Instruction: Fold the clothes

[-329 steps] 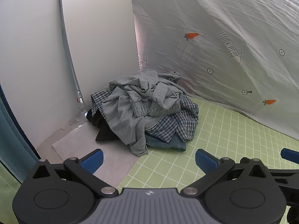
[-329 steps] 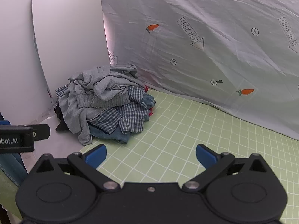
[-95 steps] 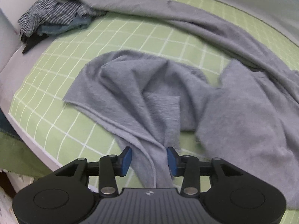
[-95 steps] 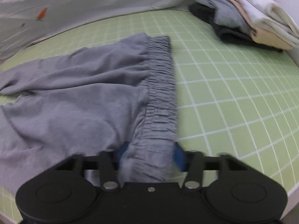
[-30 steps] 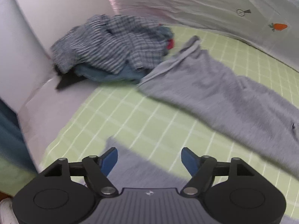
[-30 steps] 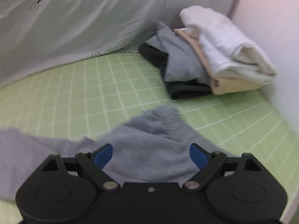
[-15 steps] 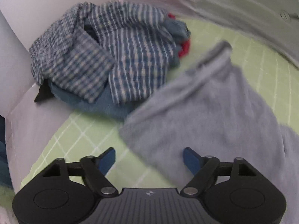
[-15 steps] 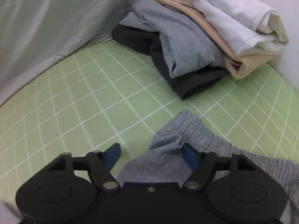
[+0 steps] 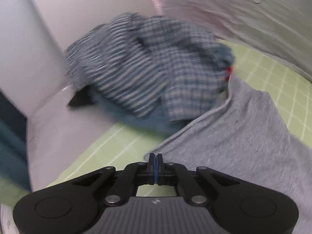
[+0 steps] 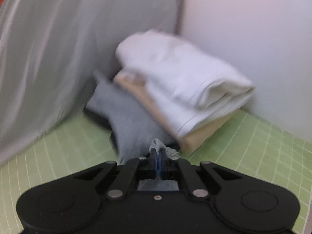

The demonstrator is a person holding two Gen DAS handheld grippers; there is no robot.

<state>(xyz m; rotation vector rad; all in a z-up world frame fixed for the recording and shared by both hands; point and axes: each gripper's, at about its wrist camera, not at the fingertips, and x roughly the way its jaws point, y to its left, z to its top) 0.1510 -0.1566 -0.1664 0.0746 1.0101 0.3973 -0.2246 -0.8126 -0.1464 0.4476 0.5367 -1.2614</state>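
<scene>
The left gripper is clamped on a hem corner of the grey sweatpants, which are spread ahead and rightward over the green grid mat. The right gripper is pinched onto a grey waistband tip; folded clothes are stacked just ahead.

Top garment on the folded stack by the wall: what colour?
White, lying on a beige one; the right wrist view shows it best.

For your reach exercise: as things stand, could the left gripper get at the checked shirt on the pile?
Probably not yet. The left gripper is shut on the grey garment at its corner. The checked shirt lies just ahead, unobstructed, but the jaws are occupied.
</scene>
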